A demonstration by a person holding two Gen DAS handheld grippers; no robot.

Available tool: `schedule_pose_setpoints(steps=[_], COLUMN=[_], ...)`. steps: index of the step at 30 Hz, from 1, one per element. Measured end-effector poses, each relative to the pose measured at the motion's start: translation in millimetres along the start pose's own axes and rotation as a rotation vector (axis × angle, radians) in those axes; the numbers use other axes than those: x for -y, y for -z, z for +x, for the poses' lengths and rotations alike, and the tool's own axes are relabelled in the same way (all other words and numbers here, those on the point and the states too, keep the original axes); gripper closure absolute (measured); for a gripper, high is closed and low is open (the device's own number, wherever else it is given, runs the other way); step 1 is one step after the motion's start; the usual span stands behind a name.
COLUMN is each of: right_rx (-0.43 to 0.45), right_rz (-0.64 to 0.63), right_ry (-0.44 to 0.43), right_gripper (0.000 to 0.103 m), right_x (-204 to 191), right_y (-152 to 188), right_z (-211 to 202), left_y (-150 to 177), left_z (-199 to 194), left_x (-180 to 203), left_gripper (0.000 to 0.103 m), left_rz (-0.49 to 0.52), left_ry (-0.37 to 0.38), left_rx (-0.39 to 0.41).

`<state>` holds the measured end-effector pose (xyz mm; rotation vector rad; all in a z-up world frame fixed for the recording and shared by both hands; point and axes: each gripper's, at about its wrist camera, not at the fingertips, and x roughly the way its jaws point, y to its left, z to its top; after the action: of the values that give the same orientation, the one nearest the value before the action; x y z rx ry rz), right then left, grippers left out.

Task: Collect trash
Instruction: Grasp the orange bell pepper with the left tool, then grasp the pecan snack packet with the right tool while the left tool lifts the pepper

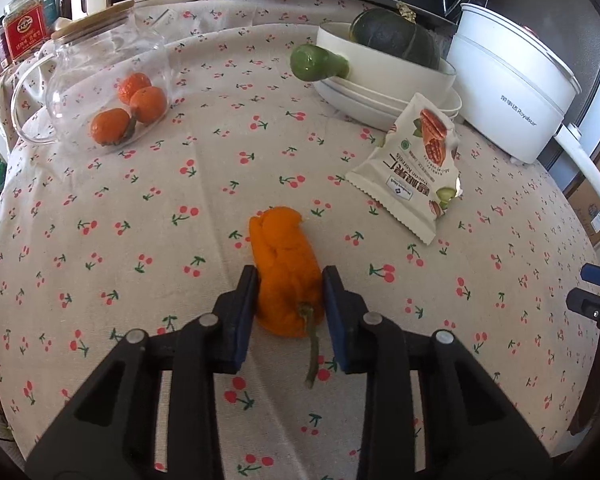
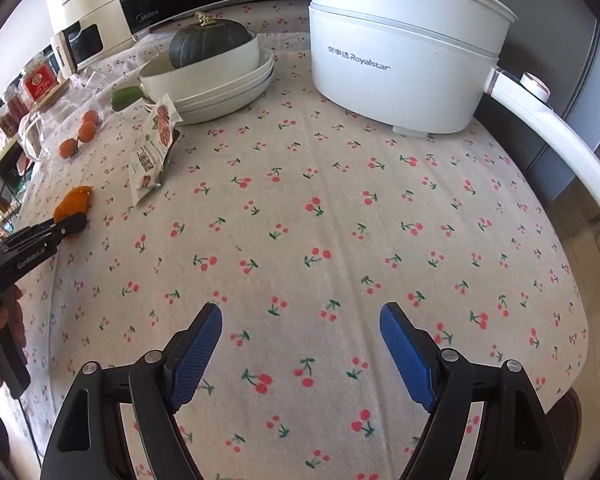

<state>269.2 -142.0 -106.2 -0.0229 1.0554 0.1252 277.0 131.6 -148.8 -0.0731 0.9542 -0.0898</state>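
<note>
An orange peel (image 1: 284,264) with a green stem lies on the cherry-print tablecloth (image 1: 140,240). My left gripper (image 1: 290,276) stands over it, its blue pads (image 1: 246,312) touching the peel on both sides. In the right wrist view the same peel (image 2: 74,200) shows at the far left with the left gripper (image 2: 70,224) on it, held by a person's hand. An opened white snack wrapper (image 1: 412,168) (image 2: 152,152) lies flat beyond the peel, against the bowls. My right gripper (image 2: 300,316) hangs open over bare cloth with nothing between its pads.
A glass jug (image 1: 80,80) with three tangerines lies at the back left. Stacked white bowls (image 1: 384,92) hold a dark green squash (image 1: 396,36); a green vegetable (image 1: 316,62) leans beside them. A white electric pot (image 2: 400,60) with a long handle stands at the back right. Appliances line the back edge.
</note>
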Motion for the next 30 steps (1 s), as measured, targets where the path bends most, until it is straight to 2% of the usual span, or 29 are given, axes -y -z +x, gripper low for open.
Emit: schedule_pose_setpoints(steps=[4, 9, 14, 20, 26, 27, 28, 30], right_rx=[0.048, 0.098, 0.120, 0.137, 0.137, 0.149, 0.147, 0.138], right_rz=[0.002, 0.028, 0.105, 0.201, 0.269, 0.266, 0.252, 0.218], right_ry=[-0.022, -0.058, -0.083, -0.023, 0.060, 0.071, 0.082, 0.063], right_gripper=[0.020, 0.020, 0.019, 0.018, 0.019, 0.023, 0.031, 0.037], right_x=[-33.7, -78.4, -112.6, -129.4, -126.2, -125.3, -125.3, -124.7], right_y=[-21.9, -51.4, -82.7, -108.0, -112.5, -111.1, -109.6, -106.1], right_z=[11.8, 35.1, 58.8, 84.8, 102.5, 101.2, 100.4, 97.4], left_y=[3.3, 11.5, 20.8, 25.5, 25.7, 25.8, 25.6, 26.3], left_z=[-21.3, -51.8, -62.9, -63.5, -61.8, -62.7, -63.3, -64.9], left_x=[-8.2, -27.0, -55.3, -78.3, -79.6, -79.0, -78.0, -74.8], left_gripper=[0.073, 0.074, 0.074, 0.074, 0.074, 0.074, 0.074, 0.074], left_rz=[-0.007, -0.007, -0.065, -0.143, -0.153, -0.149, -0.146, -0.138], left_ry=[0.020, -0.004, 0.005, 0.019, 0.015, 0.013, 0.012, 0.007], left_rx=[0.050, 0.110, 0.119, 0.116, 0.117, 0.118, 0.120, 0.123])
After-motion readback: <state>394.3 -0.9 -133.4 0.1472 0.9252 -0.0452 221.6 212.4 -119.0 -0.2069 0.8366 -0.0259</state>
